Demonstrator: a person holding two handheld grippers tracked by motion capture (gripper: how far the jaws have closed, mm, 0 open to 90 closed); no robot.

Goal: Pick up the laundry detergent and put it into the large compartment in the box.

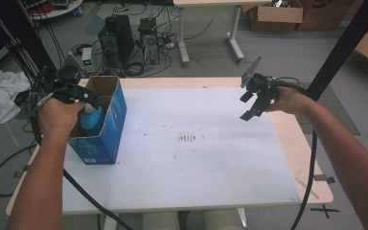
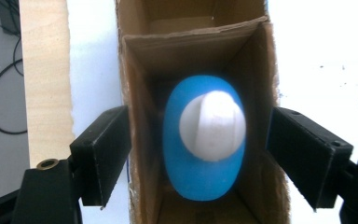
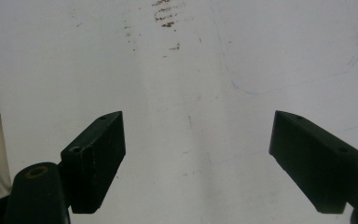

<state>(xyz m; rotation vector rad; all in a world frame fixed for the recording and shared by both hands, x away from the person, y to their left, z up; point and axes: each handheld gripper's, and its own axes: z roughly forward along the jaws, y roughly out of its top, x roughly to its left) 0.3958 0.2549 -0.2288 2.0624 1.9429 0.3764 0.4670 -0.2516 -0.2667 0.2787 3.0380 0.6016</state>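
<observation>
- Blue bottle [image 2: 204, 154] with a white cap [image 2: 213, 125] stands upright inside the open-topped cardboard box [image 1: 106, 120], in the compartment nearer your left gripper [image 2: 198, 149]; a cardboard divider [image 2: 191, 39] closes off a second compartment beyond it.
- Your left gripper hangs directly over that compartment, jaws spread wider than the box walls and pressing on nothing; the bottle sits below and between them, untouched.
- Your right gripper [image 1: 255, 103] hovers over the right part of the white tabletop [image 1: 196, 163], well apart from the box, jaws wide and empty.
- The box stands at the left edge of the table, near the corner, its blue outer face [image 1: 117, 122] turned toward the table's middle.
- Risk: should you lower the left gripper as it stands, the jaws appear set to straddle or catch the box walls, which could tip or drag a light carton.
- Risk: the box is close to the table's left edge; a sideways nudge from your left hand [image 1: 57, 117] could push it off.
- Risk: nothing steadies the box, since the right gripper is far off; a snagged lift could carry the carton upward.
- Brown marks [image 1: 188, 139] on the tabletop look harmless.
</observation>
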